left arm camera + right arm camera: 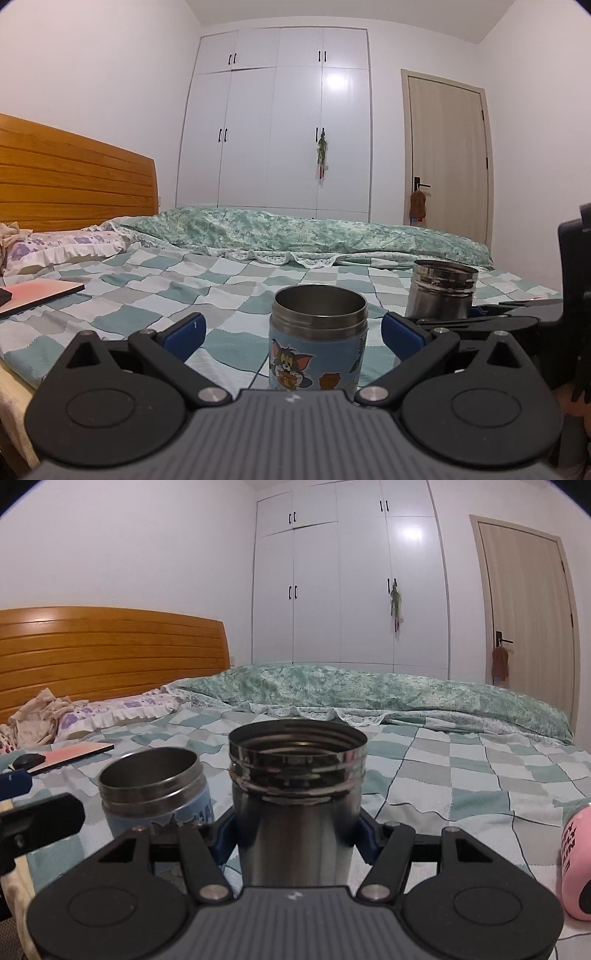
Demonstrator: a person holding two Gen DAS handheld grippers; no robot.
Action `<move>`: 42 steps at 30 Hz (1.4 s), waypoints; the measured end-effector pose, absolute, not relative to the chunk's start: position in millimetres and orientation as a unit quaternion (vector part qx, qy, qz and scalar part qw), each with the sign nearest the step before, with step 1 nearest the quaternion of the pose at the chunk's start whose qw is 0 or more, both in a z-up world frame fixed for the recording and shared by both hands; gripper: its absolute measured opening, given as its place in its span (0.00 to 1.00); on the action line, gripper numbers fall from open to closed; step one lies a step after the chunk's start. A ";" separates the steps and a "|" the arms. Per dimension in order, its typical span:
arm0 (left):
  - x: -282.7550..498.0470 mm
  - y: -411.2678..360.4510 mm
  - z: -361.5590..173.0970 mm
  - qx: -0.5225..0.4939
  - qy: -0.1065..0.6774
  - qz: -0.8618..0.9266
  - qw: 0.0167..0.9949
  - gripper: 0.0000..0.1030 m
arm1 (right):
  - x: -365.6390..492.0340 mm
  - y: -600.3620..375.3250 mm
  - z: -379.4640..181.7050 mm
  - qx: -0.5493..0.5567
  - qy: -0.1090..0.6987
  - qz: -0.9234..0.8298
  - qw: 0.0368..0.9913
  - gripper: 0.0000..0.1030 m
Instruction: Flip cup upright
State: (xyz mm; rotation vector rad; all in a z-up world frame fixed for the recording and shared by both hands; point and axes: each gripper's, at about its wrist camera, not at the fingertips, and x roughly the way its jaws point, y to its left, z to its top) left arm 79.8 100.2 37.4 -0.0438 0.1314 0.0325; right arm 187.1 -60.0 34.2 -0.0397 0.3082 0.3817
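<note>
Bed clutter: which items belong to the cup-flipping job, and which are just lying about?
Job: cartoon cup, steel cup, pink cup on its side, left gripper, right gripper.
Lying about: tablet, mouse, pillow, quilt.

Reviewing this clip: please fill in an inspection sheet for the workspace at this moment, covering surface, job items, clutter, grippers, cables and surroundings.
Surface: bed with checkered sheet, slightly wrinkled.
Job's things: cartoon cup upright, mouth up; steel cup upright, mouth up; pink cup lying on its side at the right.
Clutter: tablet with a dark mouse on it, pillow, crumpled cloth, green quilt.
Grippers: left gripper open around the cartoon cup, not touching; right gripper shut on the steel cup.
Cables: nothing seen.
Surroundings: wooden headboard, white wardrobe, closed door.
</note>
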 end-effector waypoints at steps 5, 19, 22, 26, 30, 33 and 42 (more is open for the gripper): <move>71.2 97.2 41.8 -0.020 0.057 0.019 0.998 1.00 | 180.8 -71.8 37.2 -0.007 0.161 0.178 0.971 0.89; 26.4 40.2 45.3 -0.014 0.042 -0.046 0.998 1.00 | 64.5 -207.4 64.2 -0.011 0.084 0.144 0.986 1.00; 21.5 25.0 37.3 -0.011 0.047 -0.056 0.997 1.00 | 37.6 -231.5 61.2 -0.020 0.074 0.124 0.989 1.00; 18.1 10.6 25.2 -0.019 0.061 -0.063 0.996 1.00 | 15.5 -246.9 49.2 -0.031 0.077 0.104 0.991 1.00; 14.2 0.2 15.5 -0.006 0.059 -0.060 0.996 1.00 | 4.6 -256.0 30.5 -0.030 0.083 0.092 0.992 1.00; 12.5 -3.8 8.8 0.001 0.054 -0.054 0.997 1.00 | 0.2 -256.9 20.2 -0.039 0.081 0.081 0.993 1.00; 9.0 -4.5 8.0 -0.002 0.042 -0.044 0.998 1.00 | -13.8 -253.7 18.2 -0.052 0.046 0.069 0.995 1.00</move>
